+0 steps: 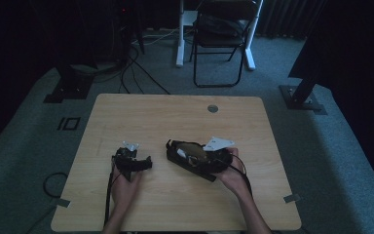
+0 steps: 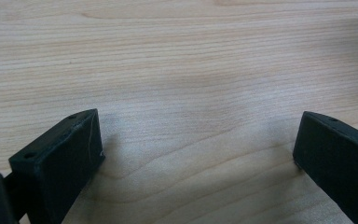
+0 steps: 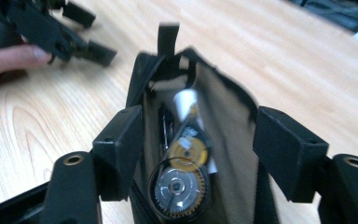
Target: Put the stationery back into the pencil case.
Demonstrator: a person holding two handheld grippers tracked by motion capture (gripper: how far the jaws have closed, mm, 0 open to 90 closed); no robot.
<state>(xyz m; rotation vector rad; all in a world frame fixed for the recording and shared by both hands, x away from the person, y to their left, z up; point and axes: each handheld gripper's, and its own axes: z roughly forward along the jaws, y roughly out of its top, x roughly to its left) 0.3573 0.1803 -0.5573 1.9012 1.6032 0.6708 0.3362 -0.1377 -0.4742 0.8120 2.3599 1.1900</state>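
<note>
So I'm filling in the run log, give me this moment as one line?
left tool: open, over bare table | right tool: jaws astride open black pouch | contents: small items inside

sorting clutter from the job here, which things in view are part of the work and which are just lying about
In the job:
- black pouch, open, pens inside
- right gripper, jaws astride it
- left gripper, open on the table

Lying about:
- folding chair
- floor cables

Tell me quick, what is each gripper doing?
Left gripper: open, nothing between its jaws, over the bare table.
Right gripper: jaws wide around the open black pouch; grip cannot be told.
</note>
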